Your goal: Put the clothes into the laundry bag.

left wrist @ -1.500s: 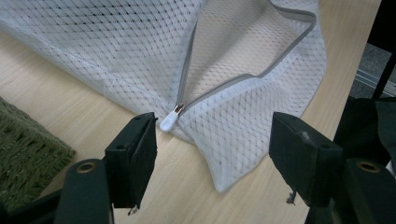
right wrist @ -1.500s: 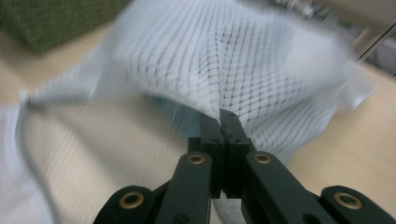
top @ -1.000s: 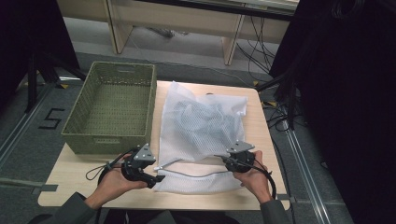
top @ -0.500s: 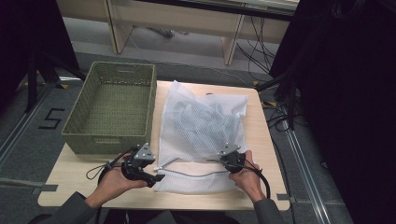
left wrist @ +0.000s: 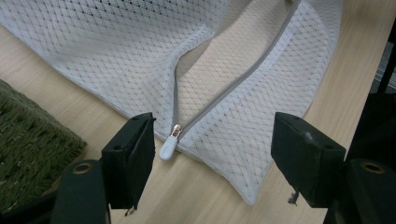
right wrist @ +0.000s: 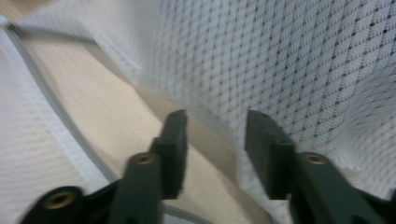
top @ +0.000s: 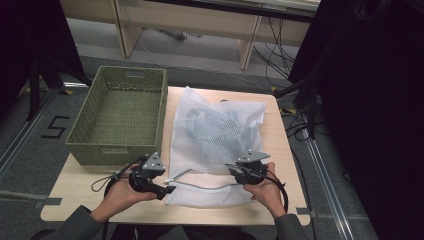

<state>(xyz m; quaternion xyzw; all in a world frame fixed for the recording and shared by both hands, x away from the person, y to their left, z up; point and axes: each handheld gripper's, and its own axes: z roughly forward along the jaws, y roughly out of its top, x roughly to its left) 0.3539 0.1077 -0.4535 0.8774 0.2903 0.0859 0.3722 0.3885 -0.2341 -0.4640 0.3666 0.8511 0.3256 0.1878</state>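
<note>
The white mesh zip-up laundry bag (top: 216,145) lay flat on the pale wooden table (top: 75,192) just beside the green woven plastic basket (top: 120,115), with a painted "5" readable on the floor at left. The left gripper (left wrist: 212,140) view alone showed the small white zipper pull (left wrist: 168,148) lying between its wide-open jaws. The blurred right gripper (right wrist: 215,135) view showed jaws partly open at the bag's unzipped mesh edge, gripping nothing, while the bag's dark contents stayed indistinct.
</note>
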